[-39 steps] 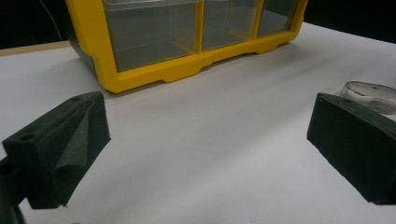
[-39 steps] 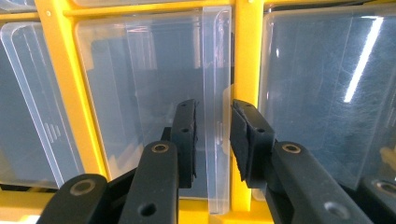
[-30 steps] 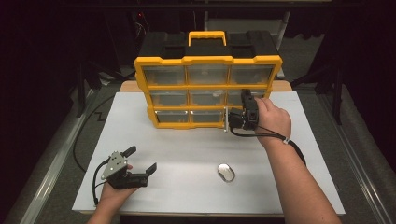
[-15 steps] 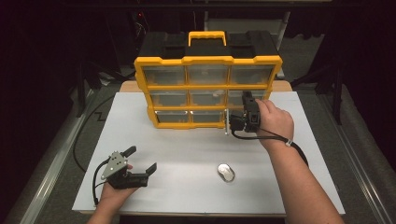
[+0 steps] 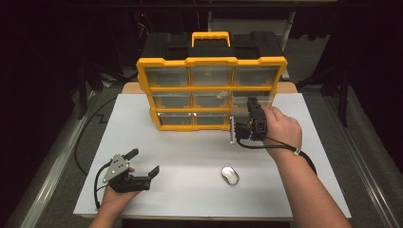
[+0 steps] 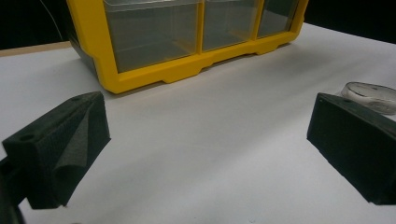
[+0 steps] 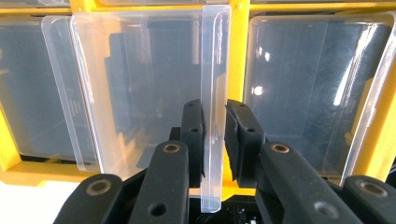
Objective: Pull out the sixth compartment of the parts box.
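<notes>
A yellow-and-black organizer [image 5: 211, 88] with clear drawers stands upper centre on the white table [image 5: 190, 156]. At its lower right, the right gripper [image 7: 214, 135] pinches a clear drawer's pull tab [image 7: 214, 93] between narrow jaws. Lower left, the left gripper [image 5: 138, 167] rests wide apart, empty. A small silvery object [image 5: 230, 175] lies lower centre.

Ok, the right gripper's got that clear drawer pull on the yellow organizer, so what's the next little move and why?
Probably a short, straight pull back toward the person. The right gripper is shut on the drawer pull, the clear lip of a drawer in the bottom row of the yellow organizer, and that drawer already stands slightly out of its slot. The left gripper rests open on the table, away from the organizer.
</notes>
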A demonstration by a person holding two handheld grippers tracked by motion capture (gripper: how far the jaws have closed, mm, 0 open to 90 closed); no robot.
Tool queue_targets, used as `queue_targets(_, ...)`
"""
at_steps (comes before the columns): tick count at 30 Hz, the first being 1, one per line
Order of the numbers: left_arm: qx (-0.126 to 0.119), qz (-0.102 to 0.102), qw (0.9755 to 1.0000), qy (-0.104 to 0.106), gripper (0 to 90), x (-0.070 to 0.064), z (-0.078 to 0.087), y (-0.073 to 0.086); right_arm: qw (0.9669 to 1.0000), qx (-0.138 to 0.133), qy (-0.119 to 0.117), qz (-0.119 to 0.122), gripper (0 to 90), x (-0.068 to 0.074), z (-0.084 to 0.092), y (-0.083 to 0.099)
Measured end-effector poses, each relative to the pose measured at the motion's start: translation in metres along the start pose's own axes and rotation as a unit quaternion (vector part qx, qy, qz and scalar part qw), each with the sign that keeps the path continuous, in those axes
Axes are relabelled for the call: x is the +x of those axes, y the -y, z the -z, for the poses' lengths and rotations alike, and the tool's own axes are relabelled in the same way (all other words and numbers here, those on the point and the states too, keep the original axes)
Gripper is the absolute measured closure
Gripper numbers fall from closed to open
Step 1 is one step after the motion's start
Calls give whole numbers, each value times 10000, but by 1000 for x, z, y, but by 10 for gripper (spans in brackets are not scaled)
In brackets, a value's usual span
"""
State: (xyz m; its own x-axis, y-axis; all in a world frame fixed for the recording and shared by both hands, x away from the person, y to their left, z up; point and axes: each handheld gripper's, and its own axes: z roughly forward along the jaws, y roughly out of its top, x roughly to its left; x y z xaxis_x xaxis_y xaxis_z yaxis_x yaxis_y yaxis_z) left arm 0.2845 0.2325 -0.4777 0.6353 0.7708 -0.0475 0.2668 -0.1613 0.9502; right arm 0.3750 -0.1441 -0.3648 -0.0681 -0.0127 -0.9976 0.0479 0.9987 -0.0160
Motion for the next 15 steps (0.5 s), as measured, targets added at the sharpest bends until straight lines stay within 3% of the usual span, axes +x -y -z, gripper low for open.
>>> queue_targets(2,2,0,10000,-2,4,0,0,0,10000,21,-49,-40,775,0,0,0)
queue_targets(8,-25,32,10000,-20,4,0,0,0,9999,-13,-142,-90,528,-3,0,-3)
queue_targets(14,14,-12,10000,-10,4,0,0,0,9991,-10,-330,-248,412,-2,1,-1)
queue_targets(15,14,-16,10000,-11,4,0,0,0,9993,-18,-332,-159,393,-4,1,-1)
